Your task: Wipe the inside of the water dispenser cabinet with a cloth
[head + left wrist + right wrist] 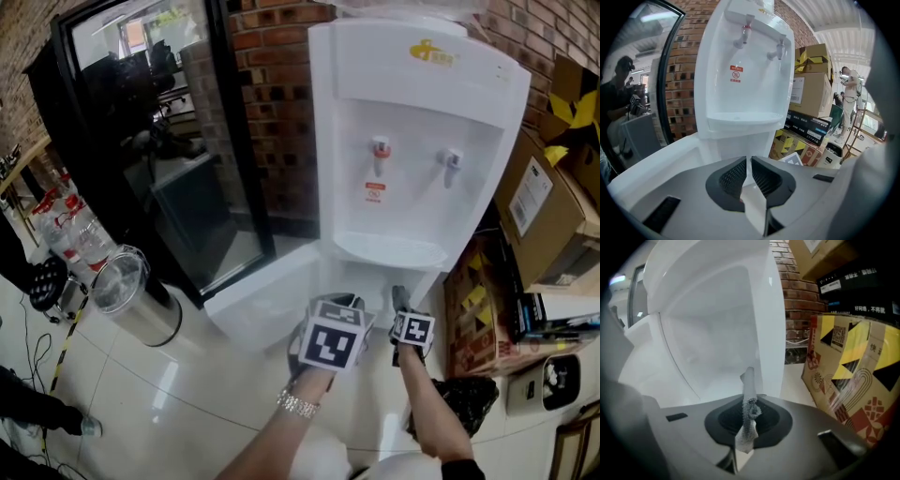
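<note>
Cloth (748,389), a pale mesh strip, is pinched between the jaws of the right gripper (749,414), low in the middle of the right gripper view, with its free end sticking up past the tips. Behind it the white inside of the cabinet (712,333) fills the upper left of that view. Whether the cloth touches the wall I cannot tell.

The left gripper (749,174) has its jaws drawn together to a thin slit with nothing in it. It points at the front of the water dispenser (740,84).

In the head view both grippers sit at lower centre, the left gripper (339,305) just beside the right gripper (400,302), below the dispenser's drip tray. The cabinet door (267,295) hangs open toward the lower left. 2 taps (380,150) show on the dispenser's front at upper centre.

Cardboard boxes (548,202) stack at the right edge. A steel bin (131,298) stands at the left, before a glass door (159,141).
</note>
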Action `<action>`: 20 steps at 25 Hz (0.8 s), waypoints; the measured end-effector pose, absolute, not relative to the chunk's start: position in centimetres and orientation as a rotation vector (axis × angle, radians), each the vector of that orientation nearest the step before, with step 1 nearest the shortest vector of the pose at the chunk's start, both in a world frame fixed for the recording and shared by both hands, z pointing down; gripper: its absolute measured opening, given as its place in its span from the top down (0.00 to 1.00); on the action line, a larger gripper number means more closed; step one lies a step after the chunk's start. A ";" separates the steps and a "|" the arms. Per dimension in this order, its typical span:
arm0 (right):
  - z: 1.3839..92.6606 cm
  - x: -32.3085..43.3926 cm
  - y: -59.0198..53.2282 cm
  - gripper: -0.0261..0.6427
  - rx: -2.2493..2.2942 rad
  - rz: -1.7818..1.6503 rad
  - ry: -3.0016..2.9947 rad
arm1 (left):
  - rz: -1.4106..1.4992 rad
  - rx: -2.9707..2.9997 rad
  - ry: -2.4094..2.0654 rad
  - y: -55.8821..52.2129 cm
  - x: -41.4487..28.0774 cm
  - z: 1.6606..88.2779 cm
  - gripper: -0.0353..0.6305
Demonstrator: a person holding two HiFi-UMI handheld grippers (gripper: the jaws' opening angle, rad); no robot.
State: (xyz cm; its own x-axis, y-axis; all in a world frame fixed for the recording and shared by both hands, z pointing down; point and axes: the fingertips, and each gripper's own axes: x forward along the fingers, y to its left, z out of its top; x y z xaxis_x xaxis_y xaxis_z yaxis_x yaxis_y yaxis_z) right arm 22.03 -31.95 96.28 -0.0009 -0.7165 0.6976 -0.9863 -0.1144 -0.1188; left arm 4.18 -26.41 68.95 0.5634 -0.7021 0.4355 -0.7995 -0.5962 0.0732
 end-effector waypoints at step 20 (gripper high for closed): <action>96.7 21.0 -32.7 0.93 1.775 0.827 -1.830 | 0.579 2.459 -1.316 -27.2 3.7 70.2 0.96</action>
State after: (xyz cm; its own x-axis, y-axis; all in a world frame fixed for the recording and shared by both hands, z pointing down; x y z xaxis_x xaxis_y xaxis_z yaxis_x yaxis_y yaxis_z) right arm 20.95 -32.69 96.75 -0.0639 -0.7198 0.6912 -0.9945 -0.0117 -0.1042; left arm 3.67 -27.24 70.17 0.5015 -0.7216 0.4772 -0.8392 -0.5398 0.0657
